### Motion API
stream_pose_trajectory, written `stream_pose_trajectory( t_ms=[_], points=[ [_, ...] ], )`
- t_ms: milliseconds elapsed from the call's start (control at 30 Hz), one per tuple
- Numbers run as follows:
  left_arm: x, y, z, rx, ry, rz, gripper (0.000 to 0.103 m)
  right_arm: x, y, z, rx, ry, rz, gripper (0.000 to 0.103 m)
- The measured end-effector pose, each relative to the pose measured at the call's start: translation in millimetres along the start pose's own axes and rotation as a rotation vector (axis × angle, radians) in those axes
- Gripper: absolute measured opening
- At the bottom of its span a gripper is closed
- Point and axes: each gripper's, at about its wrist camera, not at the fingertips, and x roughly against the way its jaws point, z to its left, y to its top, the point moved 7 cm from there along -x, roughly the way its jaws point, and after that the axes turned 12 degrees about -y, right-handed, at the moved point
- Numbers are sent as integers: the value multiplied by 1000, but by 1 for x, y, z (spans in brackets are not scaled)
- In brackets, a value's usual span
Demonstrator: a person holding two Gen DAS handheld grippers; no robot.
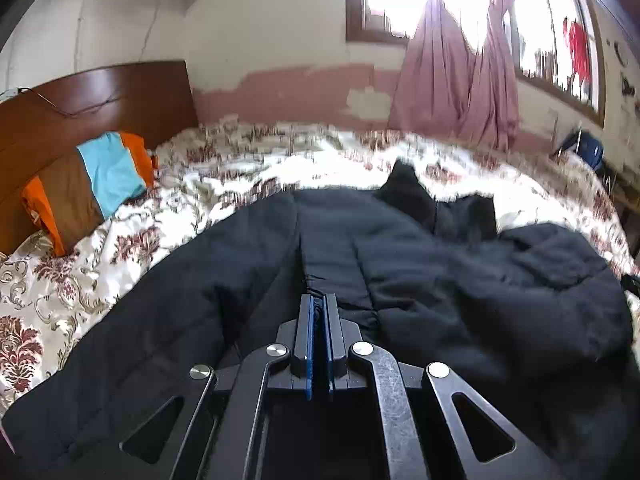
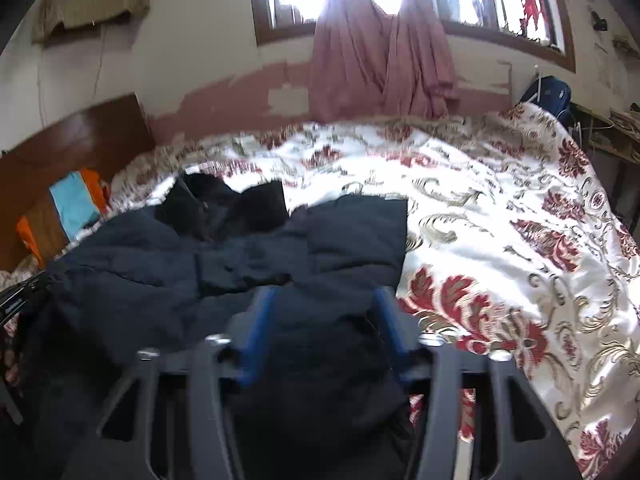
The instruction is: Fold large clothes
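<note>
A large dark navy padded jacket [image 1: 440,264] lies spread on a bed with a floral cover [image 1: 100,256]. My left gripper [image 1: 319,300] is shut on a fold of the jacket near its middle seam, with a sliver of dark cloth between the blue pads. In the right wrist view the jacket [image 2: 240,248] covers the left half of the bed [image 2: 500,208]. My right gripper [image 2: 324,296] is open, its blue fingers [image 2: 262,308] wide apart over the jacket's near right part. The view is blurred.
A wooden headboard [image 1: 100,96] stands at the left with an orange, brown and turquoise pillow [image 1: 92,184] against it. Pink curtains [image 1: 452,80] hang at the window behind the bed. A blue bag [image 2: 548,92] sits at the bed's far right corner.
</note>
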Motion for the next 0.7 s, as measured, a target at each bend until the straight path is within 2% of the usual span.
stream_pose_trajectory(
  t_ms=[200, 300, 433, 500, 533, 567, 600, 633, 700],
  points=[
    [-30, -19, 7, 7, 30, 84, 5, -41, -26, 9, 30, -45, 126, 32],
    [-35, -26, 12, 23, 17, 93, 6, -51, -34, 12, 36, -52, 156, 32],
    [-24, -24, 22, 107, -37, 42, 9, -51, -37, 19, 50, -59, 143, 34],
    [-16, -26, 26, 150, -74, 37, 12, -44, -34, 21, 48, -37, 122, 44],
    [-12, -27, 29, 169, -84, 39, 22, -37, -33, 24, 49, -30, 108, 53],
    [-7, -28, 32, 182, -88, 35, 28, -32, -32, 25, 50, -25, 98, 58],
    [0, -28, 35, 196, -95, 24, 41, -25, -30, 28, 52, -19, 85, 65],
    [7, -29, 38, 207, -108, 11, 60, -16, -28, 33, 57, -10, 74, 67],
    [25, -28, 44, 232, -147, -33, 81, -2, -26, 42, 70, 11, 63, 67]
  ],
)
